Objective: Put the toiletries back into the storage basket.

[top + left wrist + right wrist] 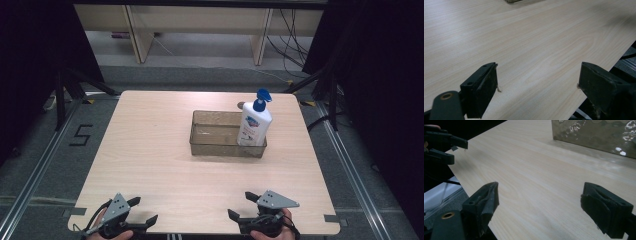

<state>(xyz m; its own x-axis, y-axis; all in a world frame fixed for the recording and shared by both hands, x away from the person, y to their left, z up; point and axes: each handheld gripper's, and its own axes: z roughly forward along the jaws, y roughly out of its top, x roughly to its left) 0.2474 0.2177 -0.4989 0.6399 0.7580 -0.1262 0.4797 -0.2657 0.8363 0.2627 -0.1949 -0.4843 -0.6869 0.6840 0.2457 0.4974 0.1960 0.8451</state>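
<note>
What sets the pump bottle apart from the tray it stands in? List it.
The pump bottle is white and opaque with a blue pump; the tray is clear and brownish. The pump bottle stands tall and upright; the tray lies low and wide. Both sit on the table.

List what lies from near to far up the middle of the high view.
left gripper and right gripper at the near edge → bare table → clear bin holding the soap bottle → shelving beyond.
</note>
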